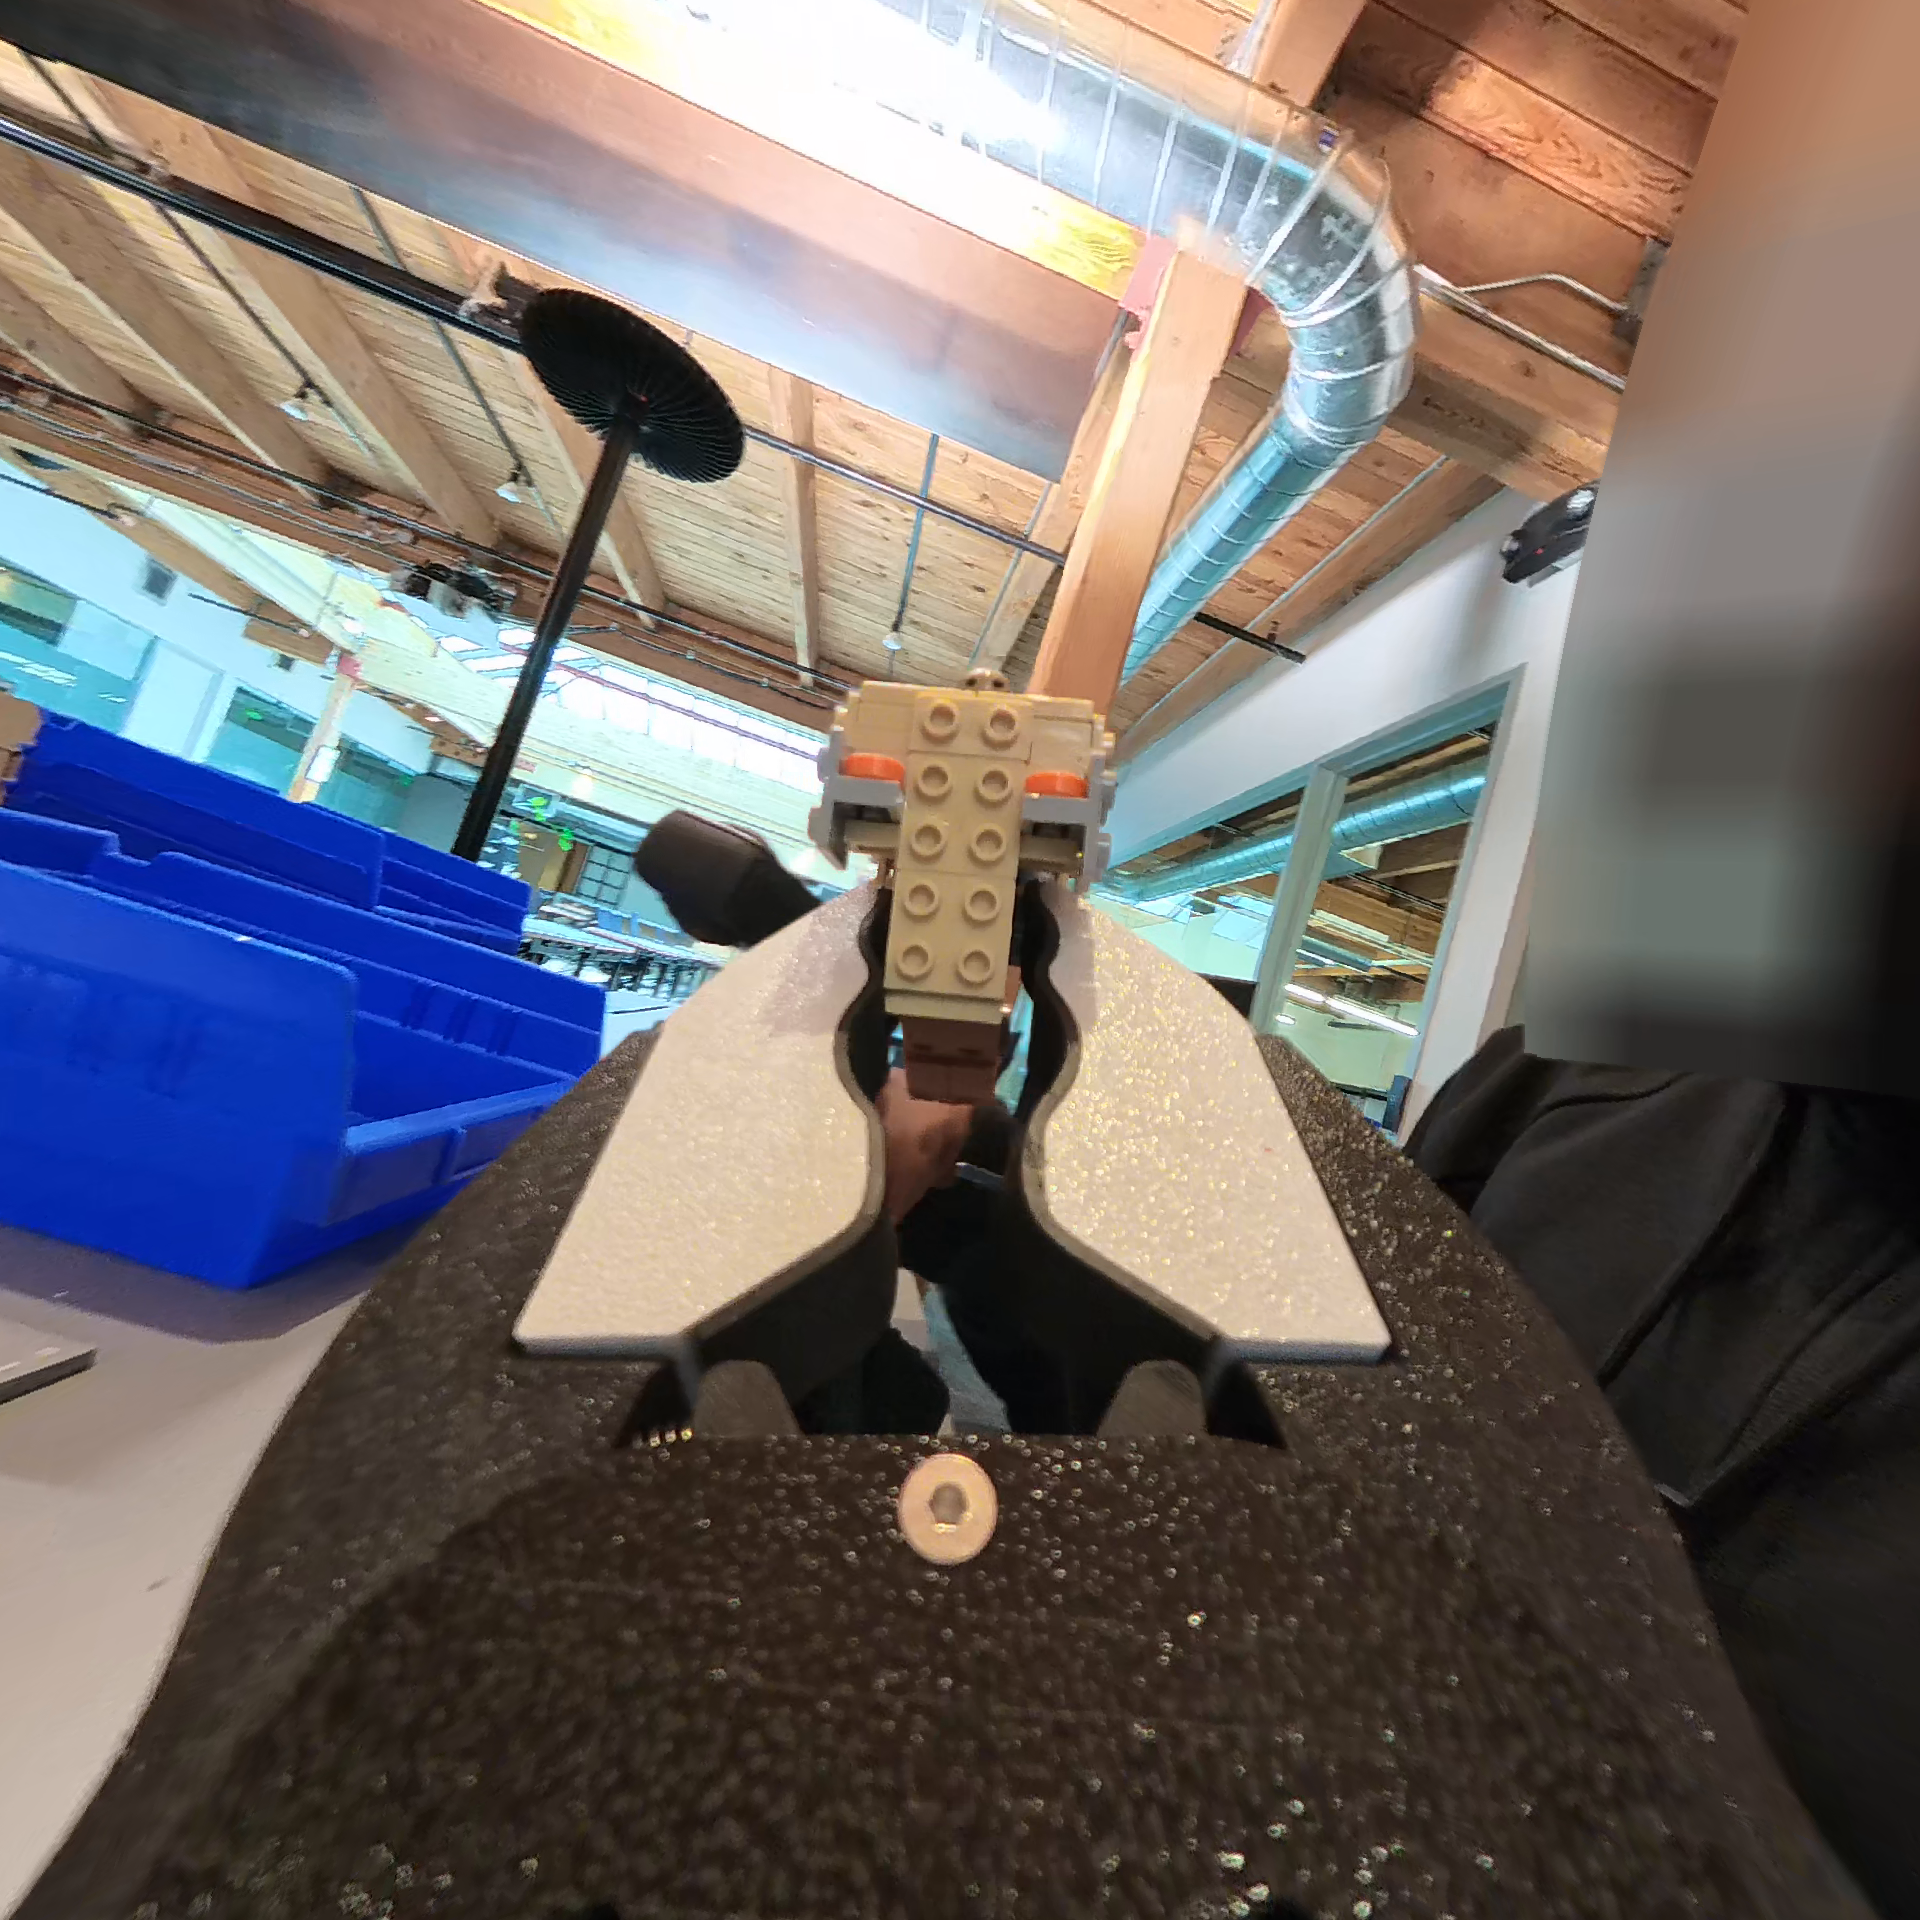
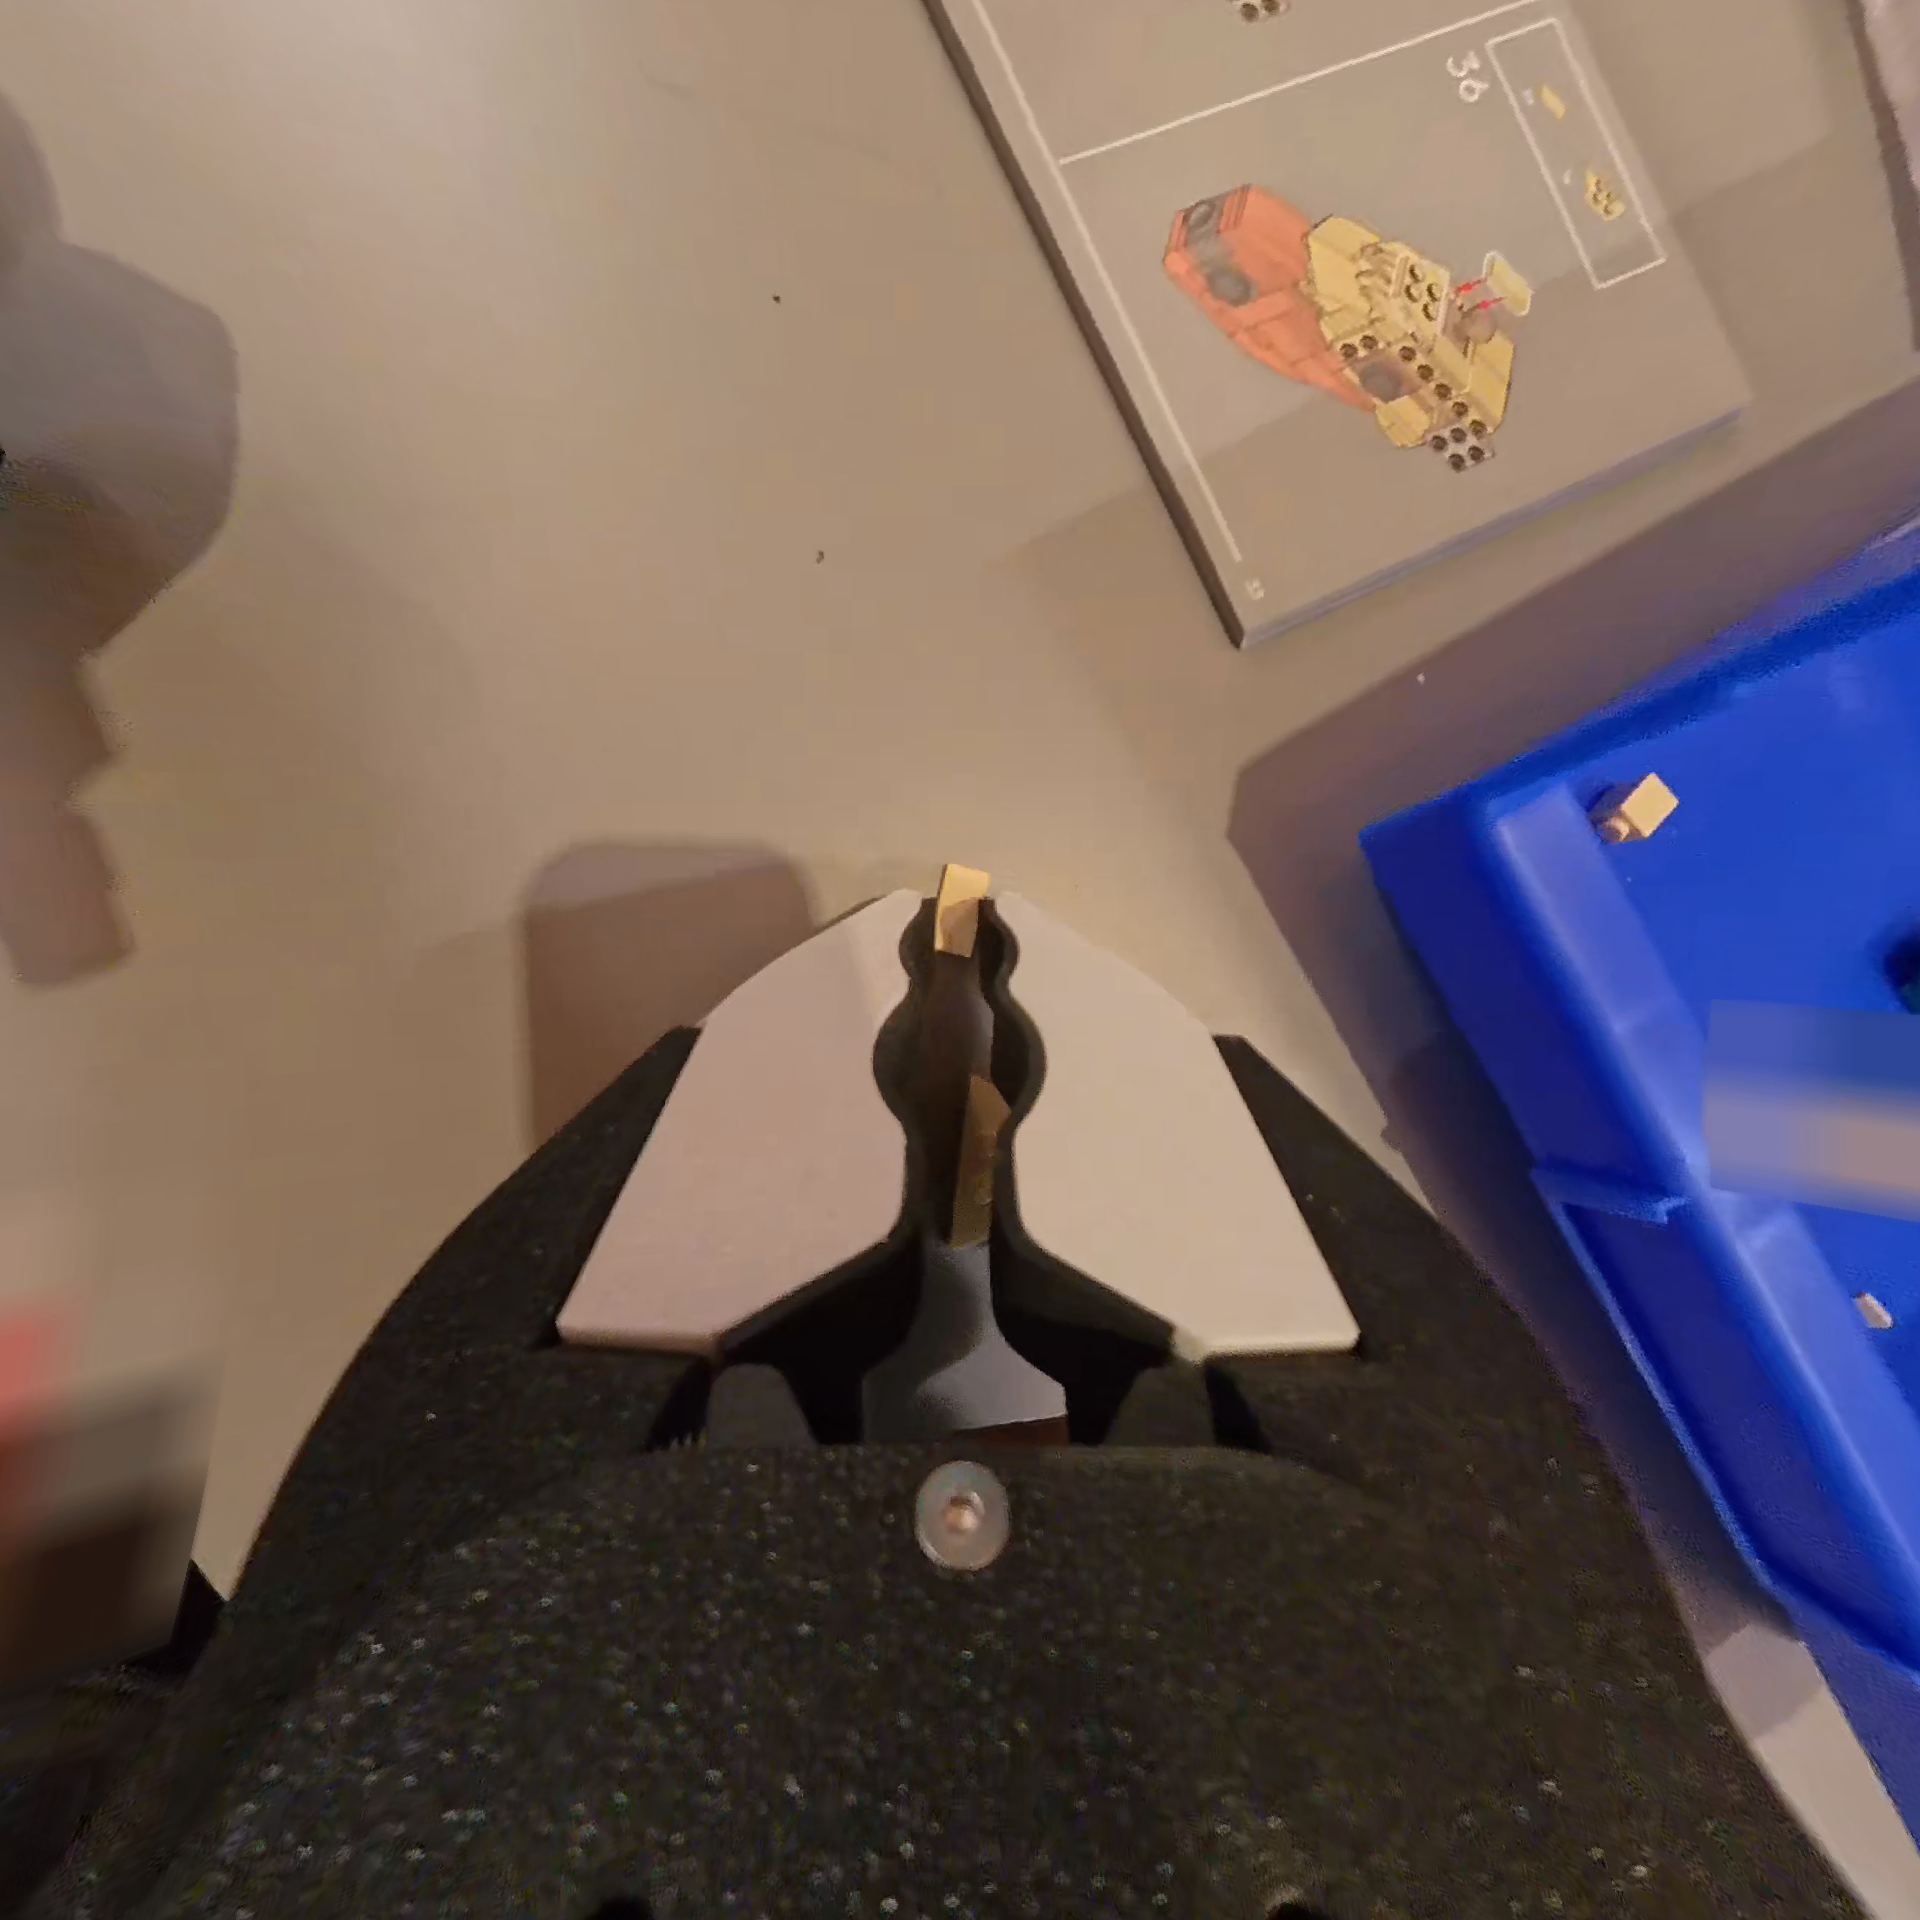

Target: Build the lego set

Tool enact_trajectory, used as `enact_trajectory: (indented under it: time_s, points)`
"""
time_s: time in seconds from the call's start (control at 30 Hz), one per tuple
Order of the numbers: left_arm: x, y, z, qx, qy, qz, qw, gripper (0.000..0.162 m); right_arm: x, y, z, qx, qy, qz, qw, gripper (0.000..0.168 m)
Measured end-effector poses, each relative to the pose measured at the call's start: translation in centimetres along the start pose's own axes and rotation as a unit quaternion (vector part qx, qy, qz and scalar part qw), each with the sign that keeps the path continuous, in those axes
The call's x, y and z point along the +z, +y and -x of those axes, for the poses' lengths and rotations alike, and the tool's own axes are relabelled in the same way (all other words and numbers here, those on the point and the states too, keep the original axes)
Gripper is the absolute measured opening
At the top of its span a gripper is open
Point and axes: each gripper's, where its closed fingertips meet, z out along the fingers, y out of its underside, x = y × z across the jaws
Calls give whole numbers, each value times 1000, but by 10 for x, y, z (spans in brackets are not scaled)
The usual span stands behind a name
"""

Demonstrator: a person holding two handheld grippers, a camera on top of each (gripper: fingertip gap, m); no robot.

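Observation:
In the left wrist view my left gripper (image 1: 951,914) is shut on a partly built lego model (image 1: 961,821). The model is tan with grey sides, two orange round pieces and a brown end. It is held up in the air and tilted toward the ceiling. In the right wrist view my right gripper (image 2: 958,914) is shut on a small tan lego piece (image 2: 958,910) at its tips, above the pale table (image 2: 623,520). A second tan piece (image 2: 979,1164) shows deeper between the fingers.
An open instruction booklet (image 2: 1351,312) lies on the table ahead to the right. A blue bin (image 2: 1683,1039) with loose small pieces stands at the right. Blue bins (image 1: 229,987) stand at the left of the left wrist view. A person in dark clothing (image 1: 1662,1299) is at the right. There is about 20 centimeters between the tips of the two grippers.

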Motion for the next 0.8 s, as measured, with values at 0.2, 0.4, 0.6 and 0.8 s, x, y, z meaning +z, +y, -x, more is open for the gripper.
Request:
enact_trajectory:
  time_s: [0.2, 0.4, 0.6, 0.8]
  points:
    - [-1, -4, -13, -46, 59, -17, 997, 22, -3, -5, -3, -3, -41, -28, 999, 7]
    - [3, 4, -27, -29, 95, 8, 995, 23, -81, -58, 12, -27, -100, -138, 985, 7]
    - [6, 6, -45, 21, 127, 9, 992, 22, -183, -123, 77, -163, -161, -188, 955, 7]
    - [8, 9, -50, 51, 125, 17, 991, 22, -189, -133, 126, -261, -197, -111, 939, 7]
